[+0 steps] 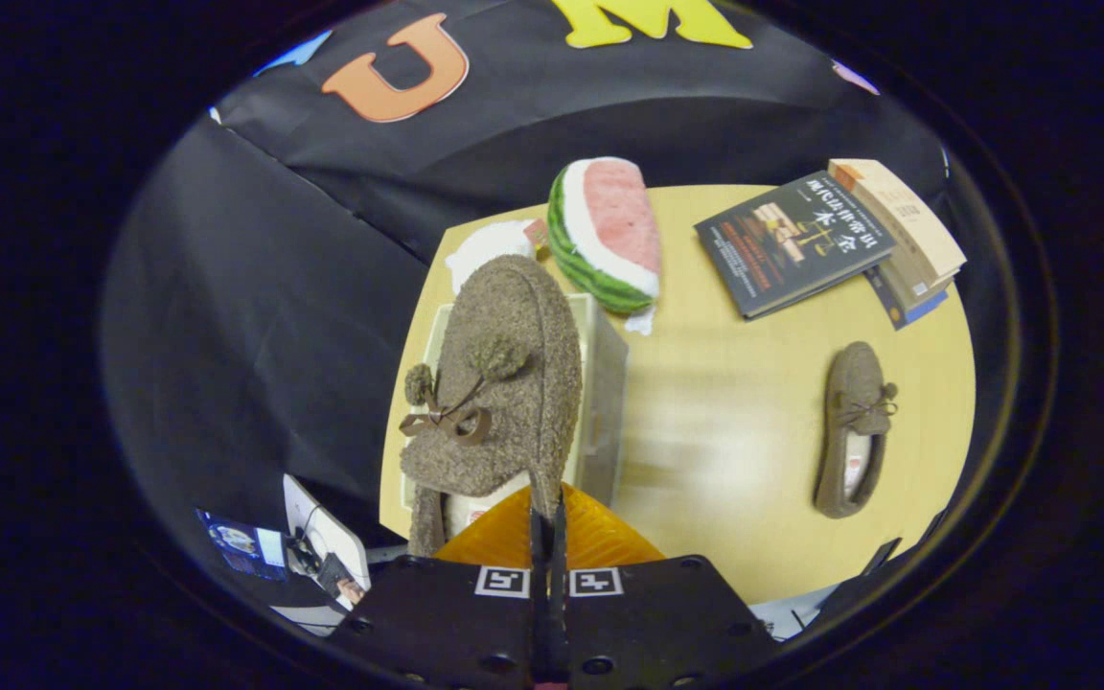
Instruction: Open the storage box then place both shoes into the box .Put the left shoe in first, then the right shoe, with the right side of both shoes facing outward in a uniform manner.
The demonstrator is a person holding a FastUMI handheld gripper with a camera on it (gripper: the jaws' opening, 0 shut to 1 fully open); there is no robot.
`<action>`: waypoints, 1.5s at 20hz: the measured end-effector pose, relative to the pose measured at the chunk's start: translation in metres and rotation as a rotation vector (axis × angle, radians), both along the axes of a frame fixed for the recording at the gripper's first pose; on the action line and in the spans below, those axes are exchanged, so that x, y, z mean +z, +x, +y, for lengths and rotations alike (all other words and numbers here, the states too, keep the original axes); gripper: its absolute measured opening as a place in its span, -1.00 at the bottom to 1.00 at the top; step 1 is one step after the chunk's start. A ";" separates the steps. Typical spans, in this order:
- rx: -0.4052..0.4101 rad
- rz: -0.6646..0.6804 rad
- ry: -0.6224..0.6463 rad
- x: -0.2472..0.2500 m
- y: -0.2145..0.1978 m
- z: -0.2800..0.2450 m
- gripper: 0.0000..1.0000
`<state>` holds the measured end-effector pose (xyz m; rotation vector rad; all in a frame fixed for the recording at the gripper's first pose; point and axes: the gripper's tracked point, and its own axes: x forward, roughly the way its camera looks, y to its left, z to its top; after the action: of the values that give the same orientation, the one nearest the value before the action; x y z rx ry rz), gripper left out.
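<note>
Jaws (546,537) pressed together on the heel rim of a fuzzy brown shoe (504,383), and it hangs straight ahead of them. Its long axis runs away from the jaws toward 12 o'clock, toe far, heel near, bow and two pompoms facing up at the camera. Directly under that shoe sits the pale storage box (600,383), near the left edge of the tabletop (734,431); the box's long side runs the same way as the shoe, and only its right wall and a strip of its left rim peek out.

Out at 3 o'clock from the box, well apart, lies the second shoe (854,431), flat on the wood, toe toward 12, opening toward the jaws. A wide bare stretch of tabletop lies between box and that shoe.

At 12 to 1 o'clock beyond the box, a plush watermelon slice (605,235), just past the box's far end. Farther right at 2 o'clock, a stack of books (830,240) by the far right edge.
</note>
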<state>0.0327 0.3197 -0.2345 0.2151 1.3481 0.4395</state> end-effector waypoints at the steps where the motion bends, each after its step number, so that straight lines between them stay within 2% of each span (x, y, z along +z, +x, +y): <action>1: 0.012 0.002 -0.008 -0.006 -0.001 0.015 -0.99; 3: 0.022 0.013 -0.023 -0.022 0.000 0.042 -0.99; 6: -0.006 0.013 -0.086 -0.054 0.011 0.068 -0.99; 11: -0.021 0.093 -0.162 -0.114 0.011 0.099 -0.99; 18: -0.034 0.116 -0.243 -0.180 0.017 0.119 -0.96; 21: -0.047 0.122 -0.212 -0.190 0.026 0.123 -0.89; 23: -0.038 0.098 -0.166 -0.184 0.030 0.128 -0.72; 29: 0.030 0.025 -0.173 -0.133 0.012 0.115 0.86; 30: 0.032 0.005 -0.176 -0.120 0.008 0.110 0.90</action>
<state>0.0404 0.4298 -0.3544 0.0492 1.3881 0.3455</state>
